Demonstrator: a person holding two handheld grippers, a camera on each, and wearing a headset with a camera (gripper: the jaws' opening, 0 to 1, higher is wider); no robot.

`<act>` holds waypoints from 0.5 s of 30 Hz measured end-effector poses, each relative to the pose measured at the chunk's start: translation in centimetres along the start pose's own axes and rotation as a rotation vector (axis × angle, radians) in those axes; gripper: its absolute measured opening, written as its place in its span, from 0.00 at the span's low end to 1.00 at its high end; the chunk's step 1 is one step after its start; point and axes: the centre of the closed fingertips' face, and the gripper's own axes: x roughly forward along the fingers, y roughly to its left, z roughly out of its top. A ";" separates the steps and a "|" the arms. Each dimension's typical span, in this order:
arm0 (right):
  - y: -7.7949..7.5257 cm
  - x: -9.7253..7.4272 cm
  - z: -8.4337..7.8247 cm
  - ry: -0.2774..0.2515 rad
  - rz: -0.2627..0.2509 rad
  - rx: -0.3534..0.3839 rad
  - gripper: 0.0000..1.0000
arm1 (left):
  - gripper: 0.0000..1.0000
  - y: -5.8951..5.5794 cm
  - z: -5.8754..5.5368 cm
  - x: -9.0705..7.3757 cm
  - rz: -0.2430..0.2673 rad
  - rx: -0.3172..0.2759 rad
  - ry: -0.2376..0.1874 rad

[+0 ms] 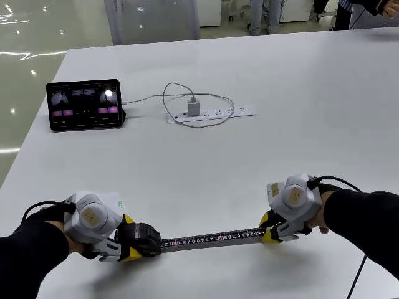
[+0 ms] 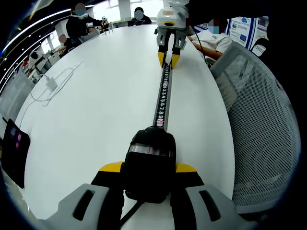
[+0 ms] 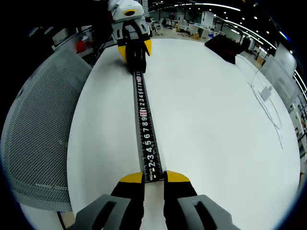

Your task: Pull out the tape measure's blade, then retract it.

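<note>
- Blade (image 1: 212, 238) drawn out flat on the white table (image 1: 249, 124) near its front edge, numbers up, long axis straight from the left gripper (image 2: 148, 167) to the right gripper (image 3: 153, 177).
- Tape measure case (image 2: 149, 163) at the blade's left end, black, clamped by the left gripper: jaws closed to the case's width, yellow tips against both its sides.
- Free end of the blade at the right, pinched by the right gripper: jaws almost together, just the thin strip between the tips.
- Judged: pull-out done or close to it, retraction not yet done.
- Next, probably: bring the right gripper back along the blade's own line toward the case, tip held to prevent snap-back; off that line, risk of a buckle.
</note>
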 end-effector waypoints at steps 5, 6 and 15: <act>0.1 0.0 0.0 0.004 0.013 -0.012 0.12 | 0.32 0.0 0.0 0.0 0.002 0.013 0.001; 0.1 0.0 -0.1 0.039 0.018 -0.070 0.12 | 0.33 0.0 0.0 0.0 0.001 0.009 0.000; 0.2 0.1 0.0 0.096 0.049 -0.104 0.12 | 0.33 0.0 -0.2 0.0 -0.001 -0.015 0.057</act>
